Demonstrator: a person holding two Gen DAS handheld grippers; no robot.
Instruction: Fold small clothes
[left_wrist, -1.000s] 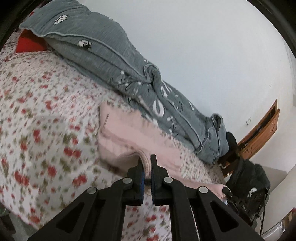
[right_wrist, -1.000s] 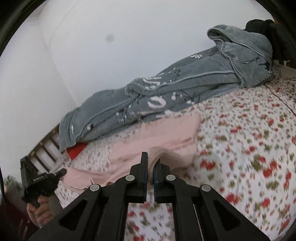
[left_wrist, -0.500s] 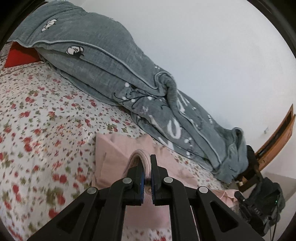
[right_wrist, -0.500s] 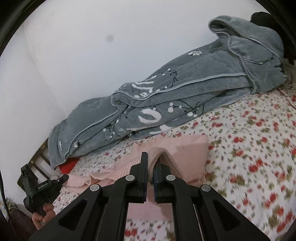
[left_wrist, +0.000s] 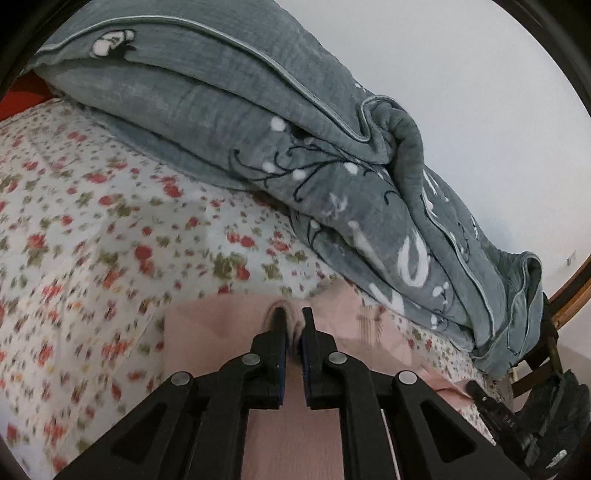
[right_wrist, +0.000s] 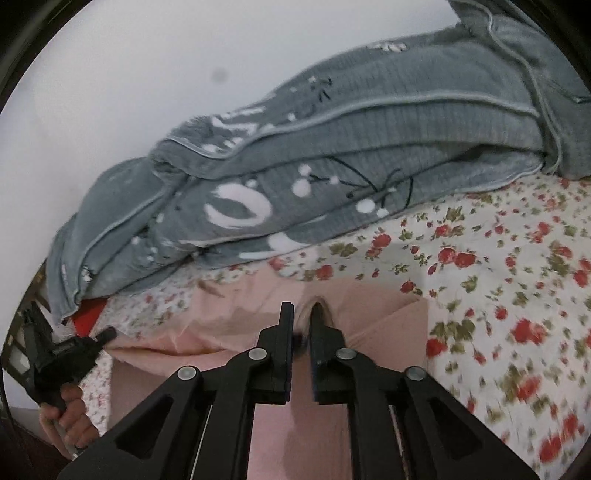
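Note:
A small pink garment (left_wrist: 218, 332) lies on the floral bedsheet (left_wrist: 92, 236), folded over on itself. My left gripper (left_wrist: 293, 317) is shut on the garment's far edge, low over the bed. In the right wrist view the same pink garment (right_wrist: 384, 314) lies under my right gripper (right_wrist: 302, 314), which is shut on another bit of that edge. The left gripper's black body (right_wrist: 62, 358) and the hand holding it show at the left of the right wrist view.
A bunched grey blanket (left_wrist: 295, 140) with white print runs along the white wall just beyond the garment; it also shows in the right wrist view (right_wrist: 332, 155). A red item (right_wrist: 86, 317) lies under its end. Wooden furniture (left_wrist: 569, 291) and a dark bag (left_wrist: 554, 413) stand past the bed.
Both grippers have carried the pinched pink edge forward toward the grey blanket and lowered it, so the garment now lies folded over itself. Both stay shut.

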